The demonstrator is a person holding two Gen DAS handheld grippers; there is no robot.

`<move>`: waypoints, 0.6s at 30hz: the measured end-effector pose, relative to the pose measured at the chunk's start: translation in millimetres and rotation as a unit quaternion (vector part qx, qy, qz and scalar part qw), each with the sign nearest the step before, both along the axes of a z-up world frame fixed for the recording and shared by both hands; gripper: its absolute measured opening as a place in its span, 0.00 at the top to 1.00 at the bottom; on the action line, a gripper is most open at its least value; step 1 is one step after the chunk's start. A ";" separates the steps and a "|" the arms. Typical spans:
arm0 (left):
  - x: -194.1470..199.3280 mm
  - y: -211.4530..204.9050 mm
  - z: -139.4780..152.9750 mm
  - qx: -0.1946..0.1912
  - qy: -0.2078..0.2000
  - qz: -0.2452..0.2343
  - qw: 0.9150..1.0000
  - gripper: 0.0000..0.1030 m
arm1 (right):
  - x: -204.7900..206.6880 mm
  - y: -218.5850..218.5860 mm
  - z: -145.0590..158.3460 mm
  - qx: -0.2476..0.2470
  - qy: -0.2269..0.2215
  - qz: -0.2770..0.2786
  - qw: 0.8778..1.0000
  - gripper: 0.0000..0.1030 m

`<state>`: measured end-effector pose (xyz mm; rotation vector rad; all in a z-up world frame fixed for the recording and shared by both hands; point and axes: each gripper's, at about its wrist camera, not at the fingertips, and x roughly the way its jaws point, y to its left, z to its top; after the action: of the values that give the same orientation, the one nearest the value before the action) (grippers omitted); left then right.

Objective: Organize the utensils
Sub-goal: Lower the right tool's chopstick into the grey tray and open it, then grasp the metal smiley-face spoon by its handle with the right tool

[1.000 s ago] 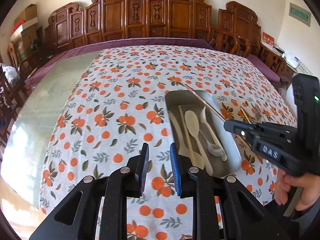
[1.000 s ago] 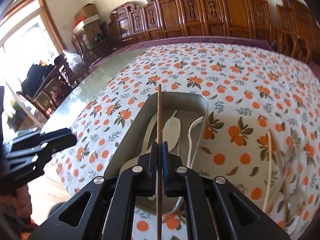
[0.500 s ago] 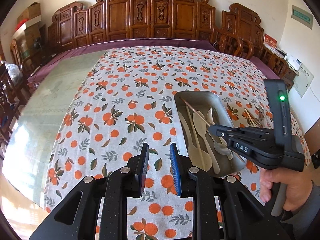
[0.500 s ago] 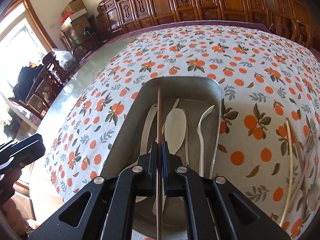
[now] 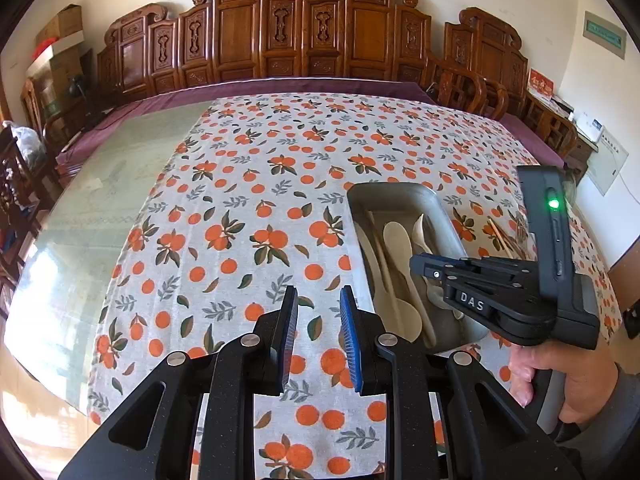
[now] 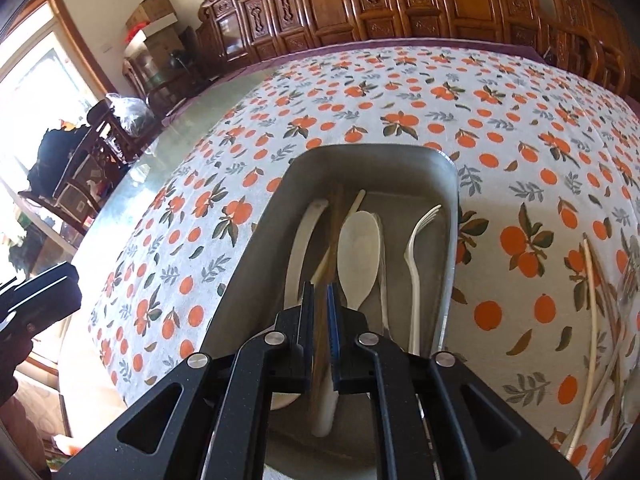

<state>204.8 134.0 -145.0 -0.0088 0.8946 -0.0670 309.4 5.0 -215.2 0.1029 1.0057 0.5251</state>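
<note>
A grey metal tray [image 6: 448, 264] [image 5: 448, 216] on the orange-print tablecloth holds pale spoons [image 6: 358, 252], a pale fork [image 6: 416, 248] and a brown chopstick [image 6: 334, 236]. My right gripper [image 6: 319, 300] hangs low over the tray's near end with its jaws slightly apart. The brown chopstick lies in the tray between and under the fingers, no longer clamped. The right gripper also shows in the left wrist view [image 5: 420, 270]. My left gripper [image 5: 319, 304] is open and empty above the cloth, left of the tray.
More loose utensils, pale sticks [image 6: 588, 320] and chopsticks, lie on the cloth right of the tray. Bare glass tabletop [image 5: 100, 208] lies to the left. Carved wooden chairs [image 5: 300, 36] line the far side.
My right gripper went down into the tray and its jaws parted; the brown chopstick now lies among the spoons. The left gripper stayed open and drew back a little.
</note>
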 end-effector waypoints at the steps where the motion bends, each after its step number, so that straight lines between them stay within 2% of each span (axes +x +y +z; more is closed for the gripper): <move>1: 0.1 -1.4 0.3 0.000 0.000 -0.001 1.000 0.81 | -2.2 -3.1 3.6 0.001 -0.007 0.003 1.000 0.91; 7: -2.2 -17.9 7.2 0.003 -0.006 -0.006 1.000 0.80 | -19.9 -32.9 30.3 -0.008 -0.065 0.024 0.998 0.91; 9: -4.6 -26.7 10.8 0.005 -0.011 -0.008 1.000 0.73 | -24.4 -46.4 37.0 -0.009 -0.077 0.028 0.997 0.91; 13: -6.0 -46.2 14.5 0.008 -0.016 -0.017 1.000 0.70 | -31.3 -83.7 48.5 -0.014 -0.099 0.024 0.995 0.91; 16: -5.3 -64.7 14.9 0.008 -0.018 -0.028 0.999 0.64 | -35.2 -110.3 55.9 -0.022 -0.116 0.016 0.993 0.91; 17: -4.7 -70.3 14.7 0.007 -0.018 -0.032 0.999 0.62 | -35.6 -120.3 58.7 -0.027 -0.122 0.011 0.992 0.91; 18: -3.2 -79.2 14.3 0.005 -0.018 -0.038 0.999 0.54 | -35.8 -132.8 62.7 -0.030 -0.130 0.005 0.991 0.91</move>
<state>201.5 54.8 -130.7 0.0361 0.8601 -0.1338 273.6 -127.8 -152.5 -0.0249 0.7671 0.5031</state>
